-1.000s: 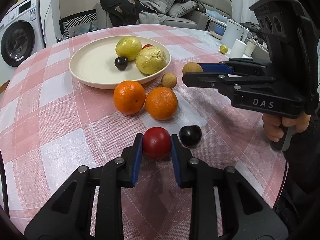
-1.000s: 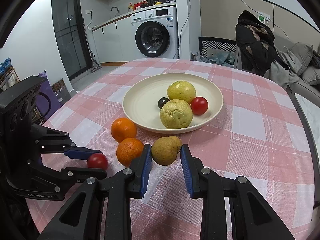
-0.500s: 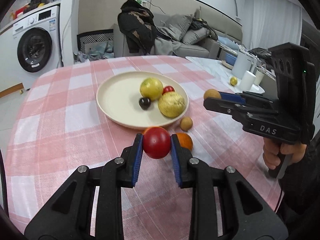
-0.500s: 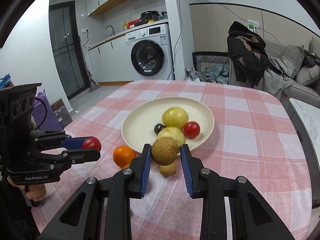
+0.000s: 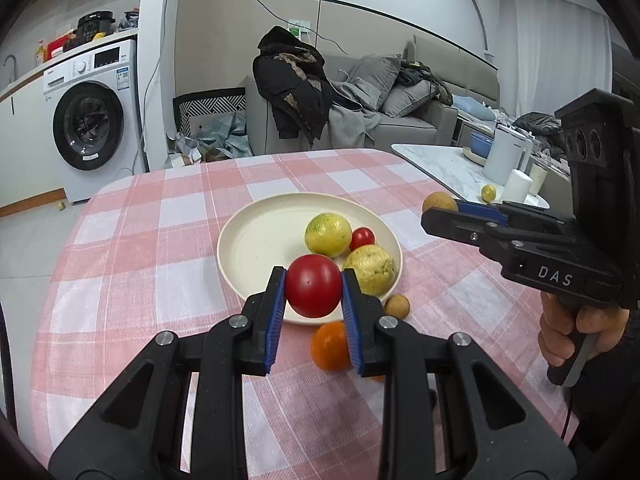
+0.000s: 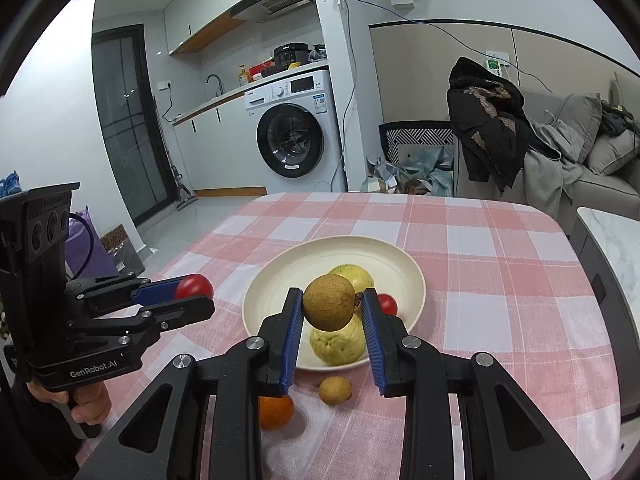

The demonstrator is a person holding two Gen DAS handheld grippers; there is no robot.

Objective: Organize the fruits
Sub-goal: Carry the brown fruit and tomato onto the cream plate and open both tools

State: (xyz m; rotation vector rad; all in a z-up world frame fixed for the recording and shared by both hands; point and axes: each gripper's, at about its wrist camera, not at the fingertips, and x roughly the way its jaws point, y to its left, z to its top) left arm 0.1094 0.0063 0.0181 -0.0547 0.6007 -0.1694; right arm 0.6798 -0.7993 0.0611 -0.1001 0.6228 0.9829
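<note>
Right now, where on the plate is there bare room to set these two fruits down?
The plate's left half, toward the washing machine, is bare. Its right side is crowded: two yellow-green fruits and a small tomato sit there.

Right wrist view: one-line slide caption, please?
Right gripper holds a brown fruit above the plate; left gripper holds a red tomato.

Your tabletop (image 5: pixel 132 240) is covered edge to edge by a pink-and-white checked cloth (image 6: pixel 500 280). Directly on it: a cream plate (image 5: pixel 256 240) around mid-tabletop, a small brown fruit (image 5: pixel 397 306) just off the plate's near rim, and an orange (image 5: pixel 330 346) nearer your edge, close beside that fruit. In the right wrist view the same orange (image 6: pixel 276 412) is partly hidden by the tongs.
</note>
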